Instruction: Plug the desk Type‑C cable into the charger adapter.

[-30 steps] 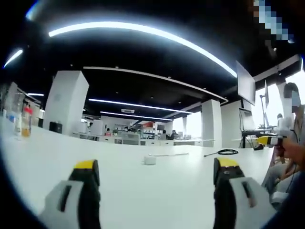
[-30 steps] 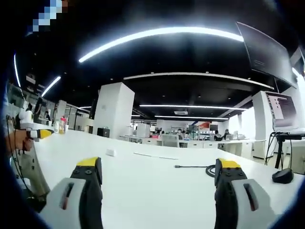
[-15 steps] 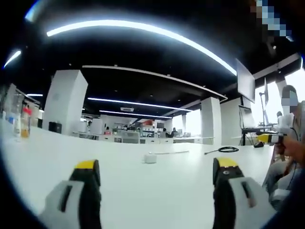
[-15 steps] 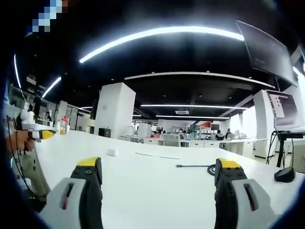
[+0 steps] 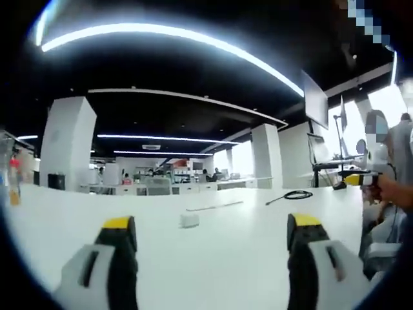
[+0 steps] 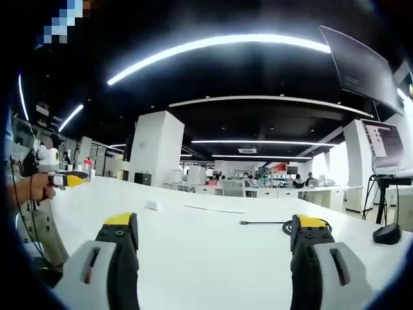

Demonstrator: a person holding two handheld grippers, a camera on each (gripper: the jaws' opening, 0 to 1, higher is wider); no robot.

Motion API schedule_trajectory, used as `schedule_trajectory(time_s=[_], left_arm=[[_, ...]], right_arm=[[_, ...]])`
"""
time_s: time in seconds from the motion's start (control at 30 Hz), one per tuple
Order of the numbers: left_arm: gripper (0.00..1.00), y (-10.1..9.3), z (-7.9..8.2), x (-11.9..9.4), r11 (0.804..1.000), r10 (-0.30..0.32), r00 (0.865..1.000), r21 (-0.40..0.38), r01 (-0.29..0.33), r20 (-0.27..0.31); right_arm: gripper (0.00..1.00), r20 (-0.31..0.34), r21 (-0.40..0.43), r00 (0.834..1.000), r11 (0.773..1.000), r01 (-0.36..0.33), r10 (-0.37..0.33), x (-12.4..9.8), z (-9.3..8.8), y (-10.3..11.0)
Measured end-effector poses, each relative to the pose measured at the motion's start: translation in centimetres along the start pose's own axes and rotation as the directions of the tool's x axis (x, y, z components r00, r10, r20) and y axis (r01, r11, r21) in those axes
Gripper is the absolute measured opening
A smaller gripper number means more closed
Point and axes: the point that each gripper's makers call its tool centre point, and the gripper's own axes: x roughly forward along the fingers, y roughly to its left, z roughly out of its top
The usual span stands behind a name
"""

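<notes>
White desk (image 5: 213, 252) in open-plan office. Charger adapter (image 5: 190, 220) near desk middle, thin white strip just beyond. Black Type-C cable (image 5: 292, 195) coiled far right, well apart. Left gripper (image 5: 210, 227) and right gripper (image 6: 213, 226) spread wide, empty, above desk.

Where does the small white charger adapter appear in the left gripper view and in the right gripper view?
Left gripper view: the charger adapter lies on the white desk, left of centre, between the open jaws.
Right gripper view: it lies far left on the desk, above the left jaw.
Shared landmark: the coiled black cable, right of the adapter in both.
</notes>
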Motion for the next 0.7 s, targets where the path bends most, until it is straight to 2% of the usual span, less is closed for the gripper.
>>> schedule_trajectory(time_s=[0.1, 0.2, 0.27, 0.33, 0.43, 0.47, 0.53, 0.63, 0.7], left_arm=[[0.99, 0.3, -0.2, 1.5, 0.998, -0.039, 0.998, 0.055, 0.042, -0.058], [0.99, 0.6, 0.0, 2.6, 0.994, -0.066, 0.995, 0.083, 0.072, -0.072], [0.99, 0.8, -0.3, 3.5, 0.989, -0.096, 0.989, 0.103, 0.108, -0.115], [0.99, 1.5, -0.1, 4.6, 0.986, -0.11, 0.986, 0.113, 0.125, -0.129], [0.99, 2.5, 0.2, 6.4, 0.981, -0.14, 0.978, 0.113, 0.159, -0.155], [0.99, 3.4, 0.0, 7.5, 0.98, -0.15, 0.968, 0.097, 0.172, -0.2], [1.0, 4.0, 0.3, 8.8, 0.974, -0.177, 0.961, 0.101, 0.202, -0.214], [1.0, 4.9, -0.2, 10.1, 0.973, -0.175, 0.948, 0.102, 0.208, -0.266], [1.0, 5.5, -0.2, 11.1, 0.973, -0.184, 0.945, 0.086, 0.214, -0.27]], right_arm=[[1.0, 0.002, 0.003, 1.0, 1.0, 0.004, -0.004, 0.0, 0.0, -0.1], [1.0, 0.003, 0.005, 1.0, 1.0, 0.004, -0.004, 0.0, -0.1, -0.1], [1.0, 0.003, 0.007, 1.0, 1.0, 0.001, -0.001, 0.0, -0.1, 0.0], [1.0, 0.004, 0.007, 1.0, 1.0, 0.002, -0.002, 0.0, -0.1, -0.1], [1.0, 0.004, 0.013, 1.0, 1.0, 0.002, -0.002, 0.0, -0.3, -0.2], [1.0, 0.005, 0.015, 1.0, 1.0, 0.003, -0.003, -0.1, -0.4, -0.2], [1.0, 0.004, 0.018, 1.0, 1.0, 0.004, -0.004, -0.1, -0.5, -0.3], [1.0, 0.006, 0.022, 1.0, 1.0, 0.008, -0.008, -0.1, -0.6, -0.4], [1.0, 0.008, 0.024, 1.0, 1.0, 0.008, -0.009, -0.1, -0.6, -0.5]])
